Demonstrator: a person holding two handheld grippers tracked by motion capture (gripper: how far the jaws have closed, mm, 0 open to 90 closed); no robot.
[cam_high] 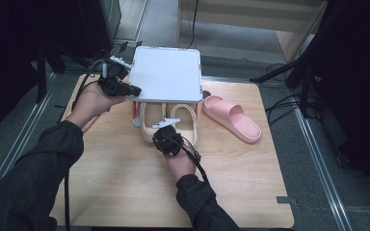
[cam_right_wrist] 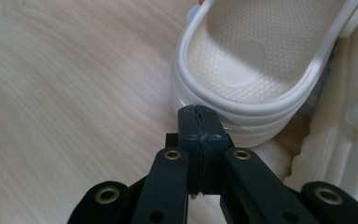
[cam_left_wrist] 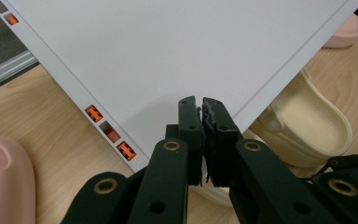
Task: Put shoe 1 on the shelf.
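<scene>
The shoe rack (cam_high: 166, 74) stands on the wooden table (cam_high: 125, 178) toward the far edge, its white top shelf covering the lower level. A pair of cream slippers (cam_high: 169, 126) sits under that shelf, heels projecting toward the person. A pink slipper (cam_high: 231, 117) lies on the table at 3 o'clock from the rack, just beside it and apart from the cream pair.

Left gripper (cam_high: 134, 90): held at the rack's near-left corner, at 9 o'clock from the shelf. In the left gripper view its jaws stand closed against each other with only a thin slit between the pads, and nothing is gripped. The tips (cam_left_wrist: 200, 106) lie over the white shelf (cam_left_wrist: 168, 51) near its corner edge; whether they touch it cannot be determined. Orange clips (cam_left_wrist: 127, 151) line the shelf rim at 9 o'clock from the tips.

Right gripper (cam_high: 166, 134): held at 6 o'clock from the rack, at the heels of the cream pair. In the right gripper view its jaws are fully closed, pad on pad, and hold nothing. The tips (cam_right_wrist: 199, 112) sit against or just short of the heel rim of one cream slipper (cam_right_wrist: 256, 60); contact cannot be confirmed. The second cream slipper (cam_right_wrist: 349, 130) lies at 3 o'clock from it.
</scene>
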